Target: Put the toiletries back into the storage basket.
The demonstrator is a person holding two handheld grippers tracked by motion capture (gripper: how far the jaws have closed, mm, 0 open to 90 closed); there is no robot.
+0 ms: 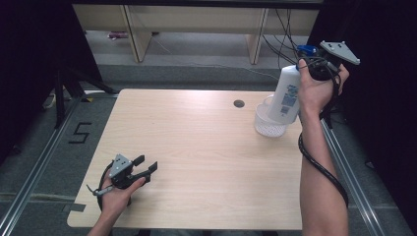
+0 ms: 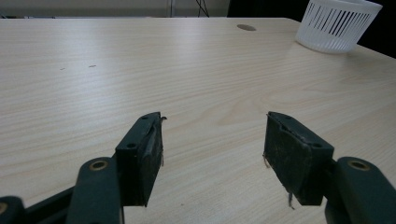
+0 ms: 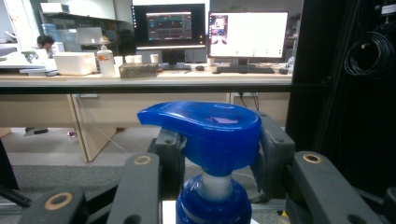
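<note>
Grippers are sitting well apart over the desk [image 1: 196,147], a pale wood-grain top with a small round cable hole [image 1: 239,103] near its far edge. At the far right corner the right gripper [image 1: 309,58] is holding a white pump bottle [image 1: 286,93] aloft, its body hanging above a white slotted basket [image 1: 268,125] that is standing on the desk by the right edge; the bottle's lower end seems to be dipping just inside the basket's rim, though the high view is too coarse to settle whether the two are touching. In the right gripper view the black jaws are pinching the bottle's blue pump head [image 3: 205,130] from both sides, with the blue collar and white stem showing below the nozzle, which is pointing to the left of that view. The right hand [image 1: 317,86] is wrapping the gripper's body, and its cable is trailing down along the forearm. Near the front left corner the left gripper [image 1: 146,166] is resting low over the desk in the left hand [image 1: 118,189], jaws aiming toward the middle of the top. In the left gripper view those jaws are standing spread wide with only bare wood between them, and the basket is appearing far off at the upper right.
</note>
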